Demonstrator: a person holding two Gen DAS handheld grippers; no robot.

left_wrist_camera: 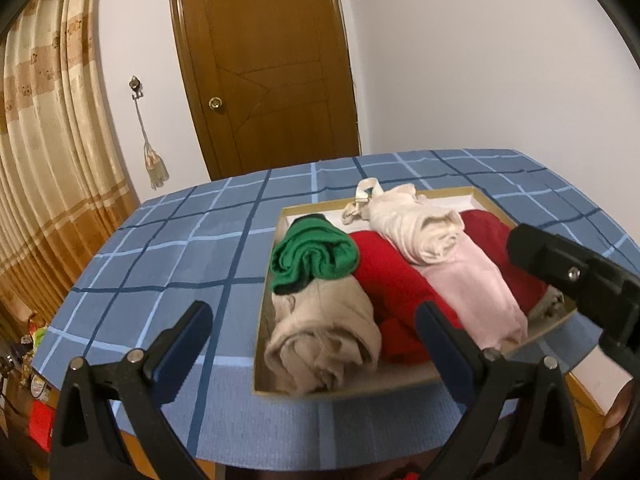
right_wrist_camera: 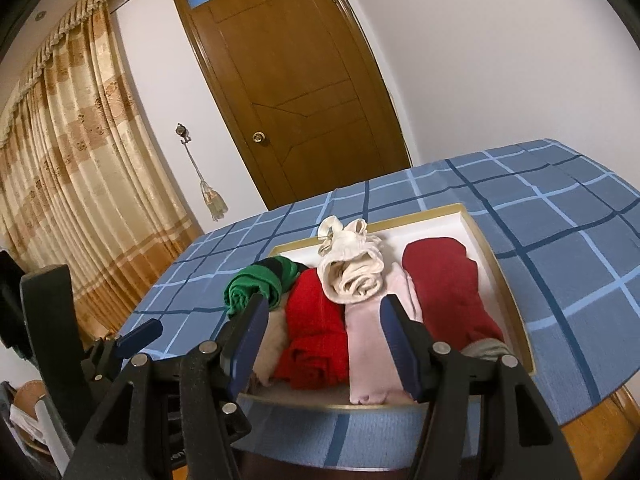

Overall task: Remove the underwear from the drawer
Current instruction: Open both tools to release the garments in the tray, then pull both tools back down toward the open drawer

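Nearest the left wrist camera, the left gripper (left_wrist_camera: pixel 316 328) shows two black arms with dark blue pads, jaws wide apart and holding nothing. Its left jaw sits over bare blue checked tablecloth (left_wrist_camera: pixel 168 256); its right jaw reaches over the near edge of a shallow drawer (left_wrist_camera: pixel 262 308), a tan-rimmed tray with a white inside that rests on the cloth. Between and just ahead of these jaws lies a beige roll (left_wrist_camera: pixel 324 336) at the drawer's near left corner, with a green roll (left_wrist_camera: pixel 314 256) behind it. Past the right jaw are a bright red roll (left_wrist_camera: pixel 396 276), a pale pink roll (left_wrist_camera: pixel 472 284) and a dark red roll (left_wrist_camera: pixel 496 240). A cream roll (left_wrist_camera: pixel 424 232) with loose straps lies on top of the pink and bright red ones, towards the far side.

The right gripper (right_wrist_camera: pixel 324 340) hangs at the drawer's near edge, jaws apart and empty. The bright red roll and the pink roll lie in the gap between them, untouched. The cream roll sits just beyond the gap, the green roll outside the left jaw, the dark red roll outside the right jaw. All the underwear is inside the drawer.

Behind the table stand a brown wooden door (right_wrist_camera: pixel 292 92), a white wall (right_wrist_camera: pixel 500 48) and gold curtains (right_wrist_camera: pixel 76 168)
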